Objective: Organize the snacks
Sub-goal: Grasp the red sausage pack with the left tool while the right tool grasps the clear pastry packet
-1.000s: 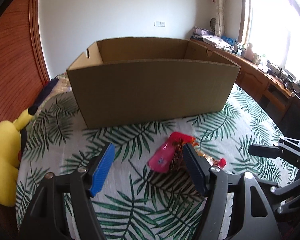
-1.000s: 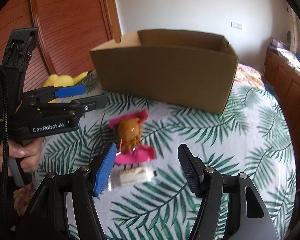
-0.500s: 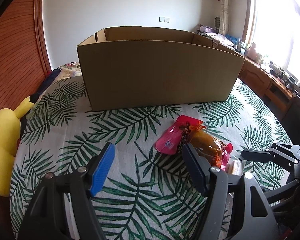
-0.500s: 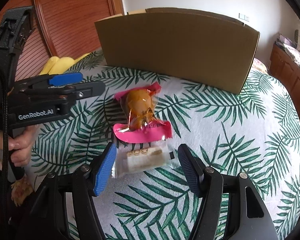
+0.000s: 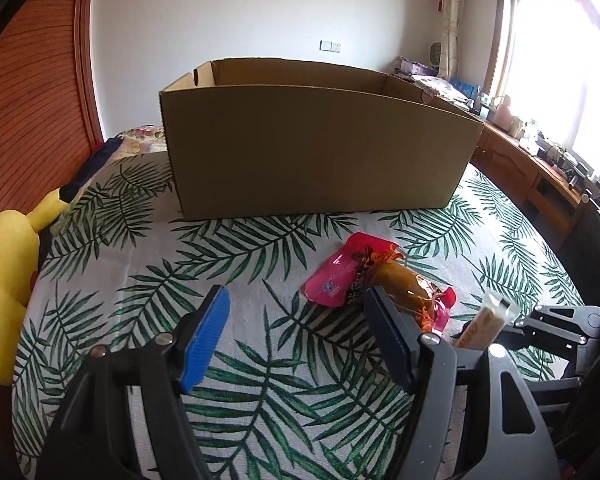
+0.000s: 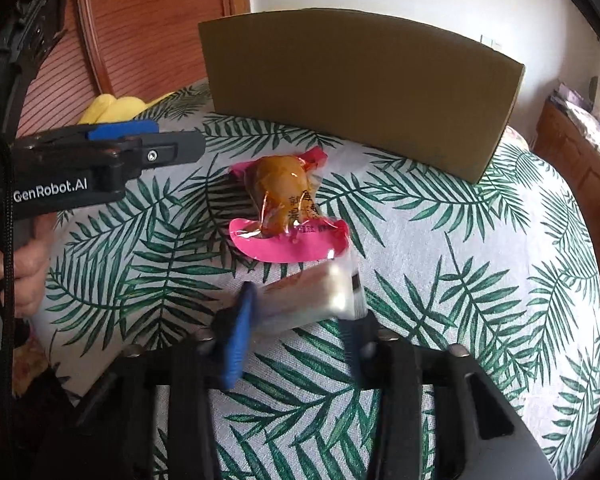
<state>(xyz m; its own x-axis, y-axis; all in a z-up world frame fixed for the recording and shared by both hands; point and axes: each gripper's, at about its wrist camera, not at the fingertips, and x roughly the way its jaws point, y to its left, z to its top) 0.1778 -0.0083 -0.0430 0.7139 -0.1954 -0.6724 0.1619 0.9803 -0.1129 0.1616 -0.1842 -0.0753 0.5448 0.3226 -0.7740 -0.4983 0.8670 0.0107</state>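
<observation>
Palm-leaf tablecloth (image 5: 260,400) beneath cardboard box (image 5: 316,152)

White wall (image 5: 240,12) at the far end, a reddish slatted wood panel (image 5: 28,92) to the left, and a bright window (image 5: 560,60) with a curtain (image 5: 450,20) above a wooden counter (image 5: 532,168) on the right.

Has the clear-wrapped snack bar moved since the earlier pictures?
Yes. The clear-wrapped snack bar lay flat beside the pink snack pack; now it tilts up off the cloth, between the closing right gripper pads.
</observation>
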